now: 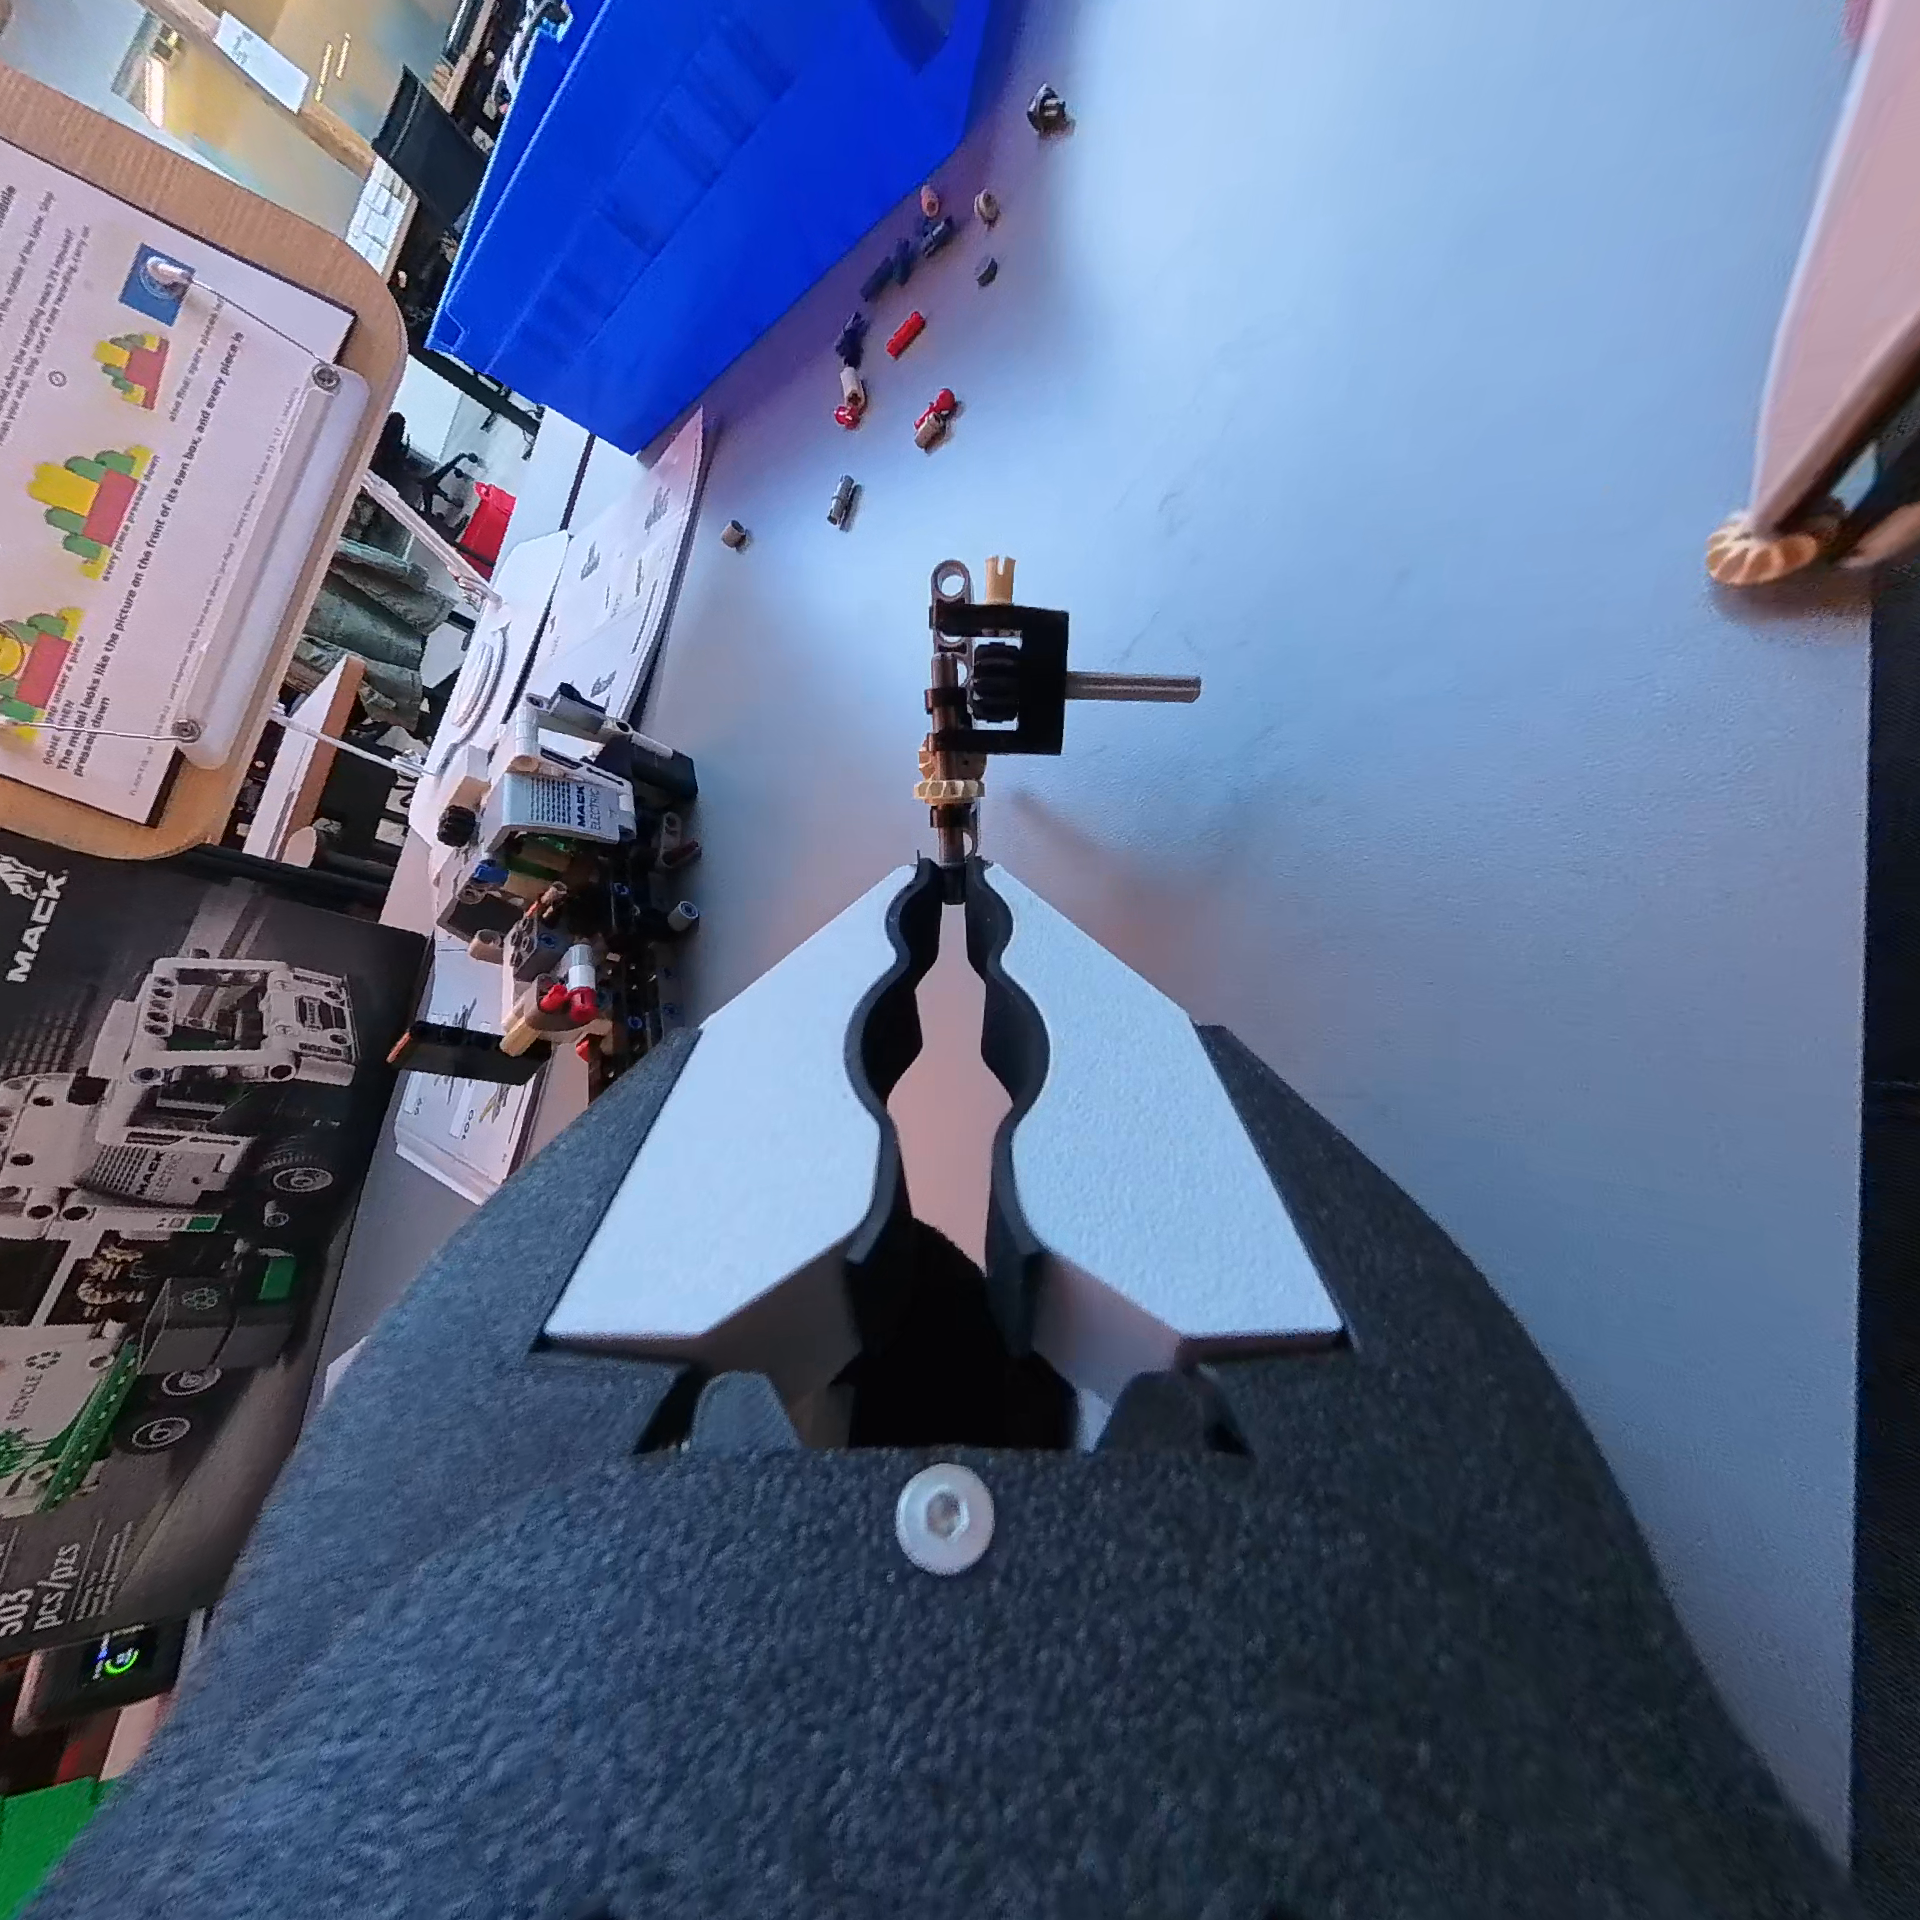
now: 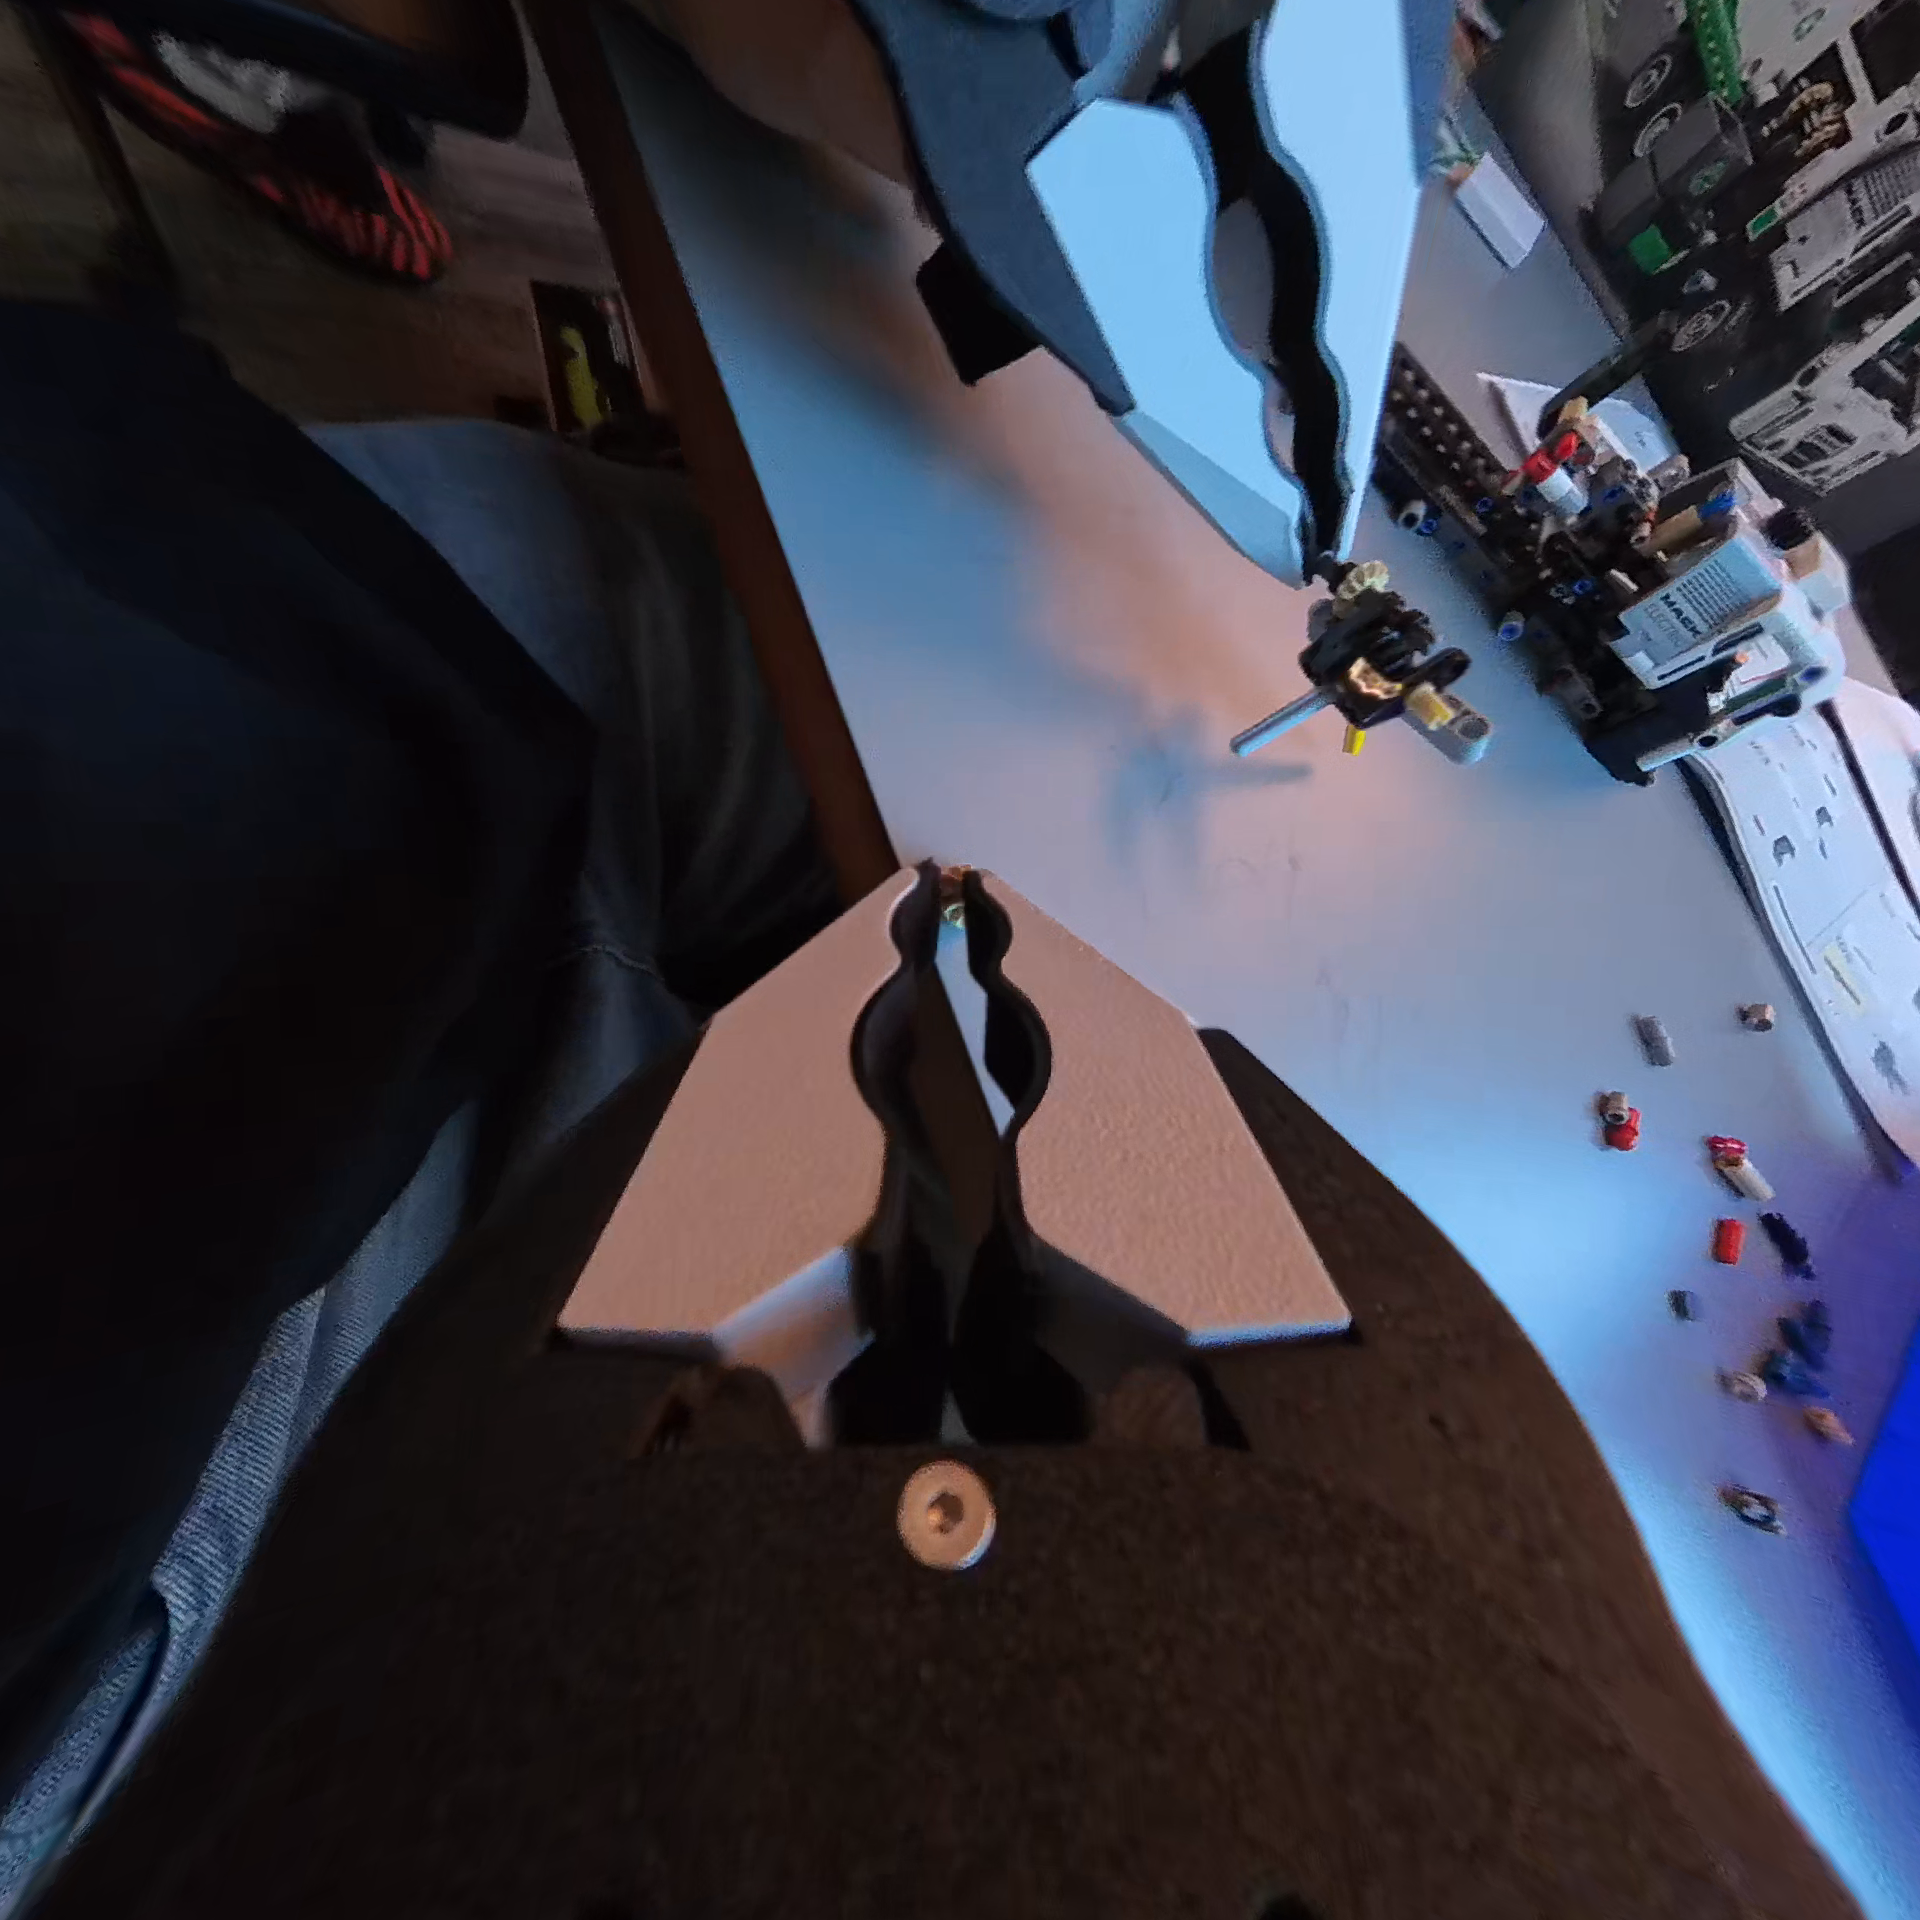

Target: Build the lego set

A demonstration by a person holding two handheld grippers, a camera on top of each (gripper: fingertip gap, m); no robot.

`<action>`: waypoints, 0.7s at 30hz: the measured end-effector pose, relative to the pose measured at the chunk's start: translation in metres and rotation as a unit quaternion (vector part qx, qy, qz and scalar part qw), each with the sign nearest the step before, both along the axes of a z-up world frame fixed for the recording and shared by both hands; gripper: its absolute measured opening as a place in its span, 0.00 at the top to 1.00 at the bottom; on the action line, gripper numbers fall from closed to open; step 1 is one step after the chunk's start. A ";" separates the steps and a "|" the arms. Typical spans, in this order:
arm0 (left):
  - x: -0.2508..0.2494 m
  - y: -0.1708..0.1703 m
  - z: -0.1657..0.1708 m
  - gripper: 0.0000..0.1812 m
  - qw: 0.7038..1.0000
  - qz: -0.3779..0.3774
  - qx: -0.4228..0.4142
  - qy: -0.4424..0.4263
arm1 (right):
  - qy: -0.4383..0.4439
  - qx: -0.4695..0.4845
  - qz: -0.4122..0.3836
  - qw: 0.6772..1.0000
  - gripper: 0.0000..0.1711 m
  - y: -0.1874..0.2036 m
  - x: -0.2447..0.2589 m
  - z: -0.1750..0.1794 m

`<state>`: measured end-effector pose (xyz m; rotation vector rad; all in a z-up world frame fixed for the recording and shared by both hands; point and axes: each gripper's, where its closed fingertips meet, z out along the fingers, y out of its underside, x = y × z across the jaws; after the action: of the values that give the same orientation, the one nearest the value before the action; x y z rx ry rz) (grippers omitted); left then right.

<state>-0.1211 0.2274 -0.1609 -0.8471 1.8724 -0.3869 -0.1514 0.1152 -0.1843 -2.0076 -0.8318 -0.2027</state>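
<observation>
My left gripper (image 1: 951,868) is shut on the axle end of a small gear assembly (image 1: 997,675): a black frame with a black gear, a tan gear and a grey axle sticking out to the right. It hangs above the white table. The same assembly (image 2: 1371,665) shows in the right wrist view, held by the left gripper (image 2: 1314,556). My right gripper (image 2: 951,883) is shut on a small tan gear (image 2: 953,912) near the table's front edge. That tan gear (image 1: 1756,551) also shows at the right edge of the left wrist view.
A part-built truck model (image 1: 561,831) (image 2: 1683,613) stands on instruction sheets (image 1: 623,582). Several loose small pieces (image 1: 904,343) (image 2: 1766,1247) lie near a blue bin (image 1: 707,197). The set's box (image 1: 156,1195) and a stand with a printed sheet (image 1: 135,468) are at the left. A person's legs (image 2: 312,831) are beside the table edge. Spacing between my two grippers at the tips: around 12 centimetres.
</observation>
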 end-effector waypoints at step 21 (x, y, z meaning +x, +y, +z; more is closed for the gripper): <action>0.001 -0.028 0.011 0.99 0.989 -0.117 -0.095 -0.005 | 0.588 -0.195 0.150 0.770 0.98 0.062 0.034 0.093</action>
<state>-0.1198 0.1998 -0.1500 -0.7499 1.9523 -0.7233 -0.1178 0.1771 -0.0913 -1.8065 -0.3222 1.3910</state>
